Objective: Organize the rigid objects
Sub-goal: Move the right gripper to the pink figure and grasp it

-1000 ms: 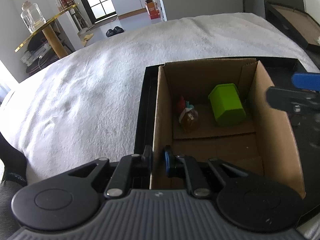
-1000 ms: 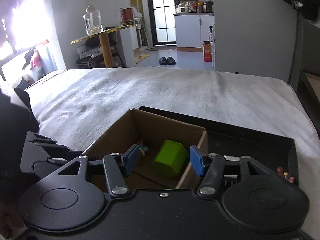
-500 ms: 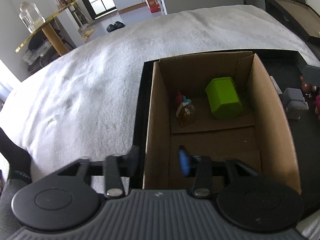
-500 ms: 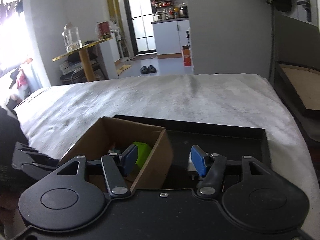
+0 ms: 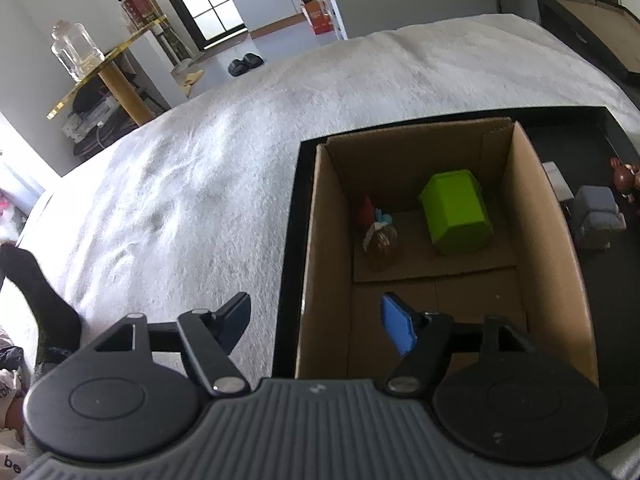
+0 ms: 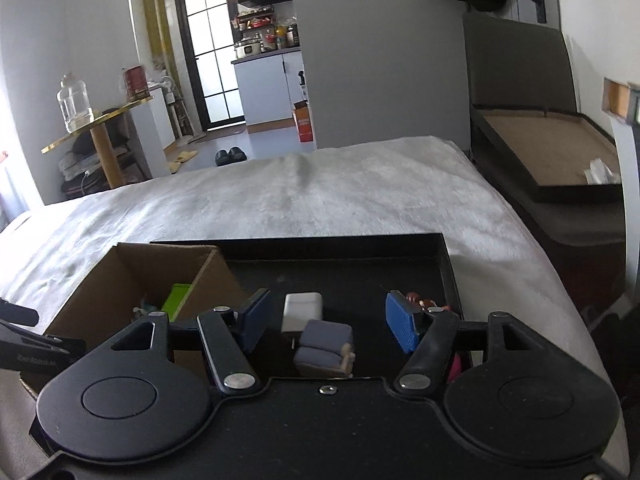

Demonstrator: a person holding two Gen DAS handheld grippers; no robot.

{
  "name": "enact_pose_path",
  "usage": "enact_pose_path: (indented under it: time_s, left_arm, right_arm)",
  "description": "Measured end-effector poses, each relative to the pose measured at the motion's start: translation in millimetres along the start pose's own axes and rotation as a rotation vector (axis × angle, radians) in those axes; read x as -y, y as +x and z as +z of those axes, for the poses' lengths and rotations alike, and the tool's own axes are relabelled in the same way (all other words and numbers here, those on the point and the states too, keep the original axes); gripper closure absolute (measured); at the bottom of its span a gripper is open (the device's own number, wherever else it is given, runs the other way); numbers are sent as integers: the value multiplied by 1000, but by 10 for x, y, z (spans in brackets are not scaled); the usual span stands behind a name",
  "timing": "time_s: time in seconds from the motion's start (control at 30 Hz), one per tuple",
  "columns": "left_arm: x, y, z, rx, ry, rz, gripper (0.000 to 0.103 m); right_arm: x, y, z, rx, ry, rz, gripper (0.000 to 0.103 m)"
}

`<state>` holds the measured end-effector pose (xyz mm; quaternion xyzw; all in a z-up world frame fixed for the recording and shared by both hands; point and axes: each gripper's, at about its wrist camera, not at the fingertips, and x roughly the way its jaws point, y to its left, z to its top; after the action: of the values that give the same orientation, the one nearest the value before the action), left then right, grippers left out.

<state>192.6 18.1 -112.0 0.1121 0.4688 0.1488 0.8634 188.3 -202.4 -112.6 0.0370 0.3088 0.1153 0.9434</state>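
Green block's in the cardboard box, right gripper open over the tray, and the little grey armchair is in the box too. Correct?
Not quite: the grey armchair is on the black tray beside the cardboard box, not in it, as the right wrist view shows. The green block is in the box, and the right gripper is open over the tray.

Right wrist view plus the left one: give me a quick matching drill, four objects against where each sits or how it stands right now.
Things:
1. green block
2. grey toy armchair
3. white block
4. left gripper

Places or states:
A. on the black tray, directly ahead of the open right gripper
B. inside the cardboard box, toward its far end
C. jaws open, straddling the box's left wall
D. on the tray just beyond the armchair

Pairs: 1-B, 2-A, 3-D, 4-C
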Motion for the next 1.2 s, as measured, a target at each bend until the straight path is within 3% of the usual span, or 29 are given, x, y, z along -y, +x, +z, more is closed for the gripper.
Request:
enact_pose_path:
  time_s: [0.33,0.47,0.67,1.2]
  left_arm:
    - [-15,-15,66,-4,-22,27,28]
    - [-3,-39,81,10,-30,34,26]
    - [64,-22,110,9,-23,45,24]
    - [165,42,119,1,8,38,23]
  right_arm:
    - [187,46,-170,-4,12,-52,41]
    - [329,99,-211,-16,54,-89,54]
    - [476,204,-274,-59,84,-138,64]
    - [522,464,-464,-174,61,-180,67]
